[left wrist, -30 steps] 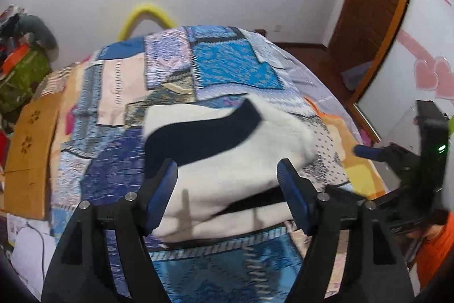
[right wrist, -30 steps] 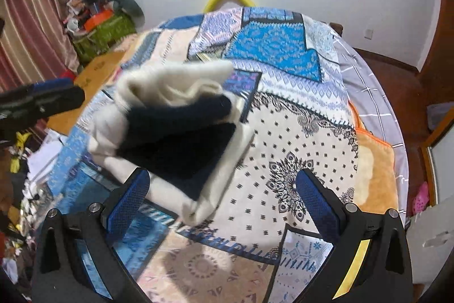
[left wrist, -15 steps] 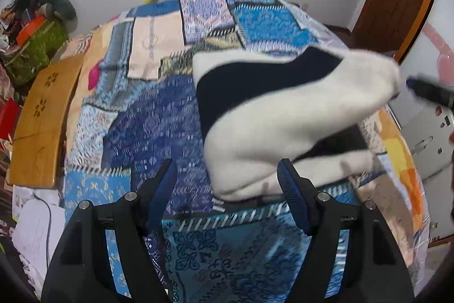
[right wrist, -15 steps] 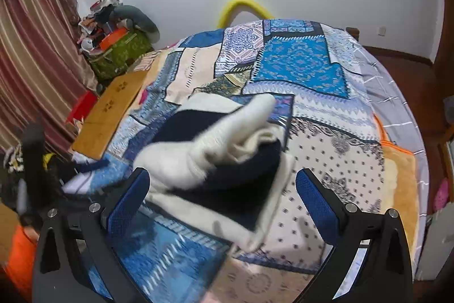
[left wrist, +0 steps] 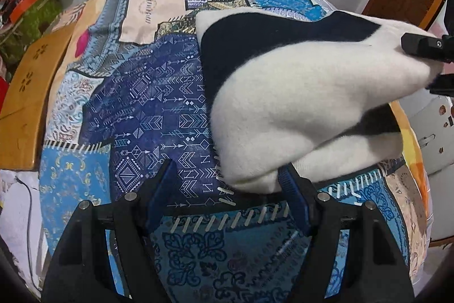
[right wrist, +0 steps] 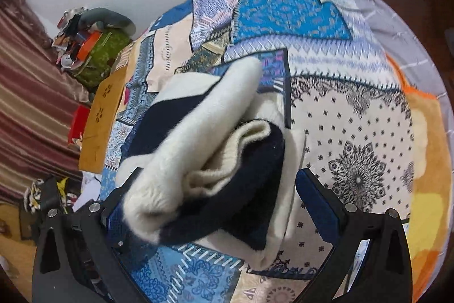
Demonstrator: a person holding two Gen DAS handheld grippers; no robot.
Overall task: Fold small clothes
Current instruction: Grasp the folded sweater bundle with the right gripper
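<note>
Left gripper (left wrist: 225, 183) now lower over the bed (left wrist: 176, 110), fingers wide, empty. Right gripper (right wrist: 215, 203) has swung onto the sweater (right wrist: 215, 155); fingers wide around its fold.

Each wrist camera sits close behind its own fingers, looking steeply down past them onto the patchwork bedspread (left wrist: 159, 110). Both views share the cream-and-navy garment (right wrist: 215, 149) beyond the fingertips, the bedspread and the far wall.

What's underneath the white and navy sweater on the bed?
The sweater lies on a patchwork bedspread; blue and dotted cream patches show around it. Whatever sits directly beneath it is covered by its folds, so I can't tell.
</note>
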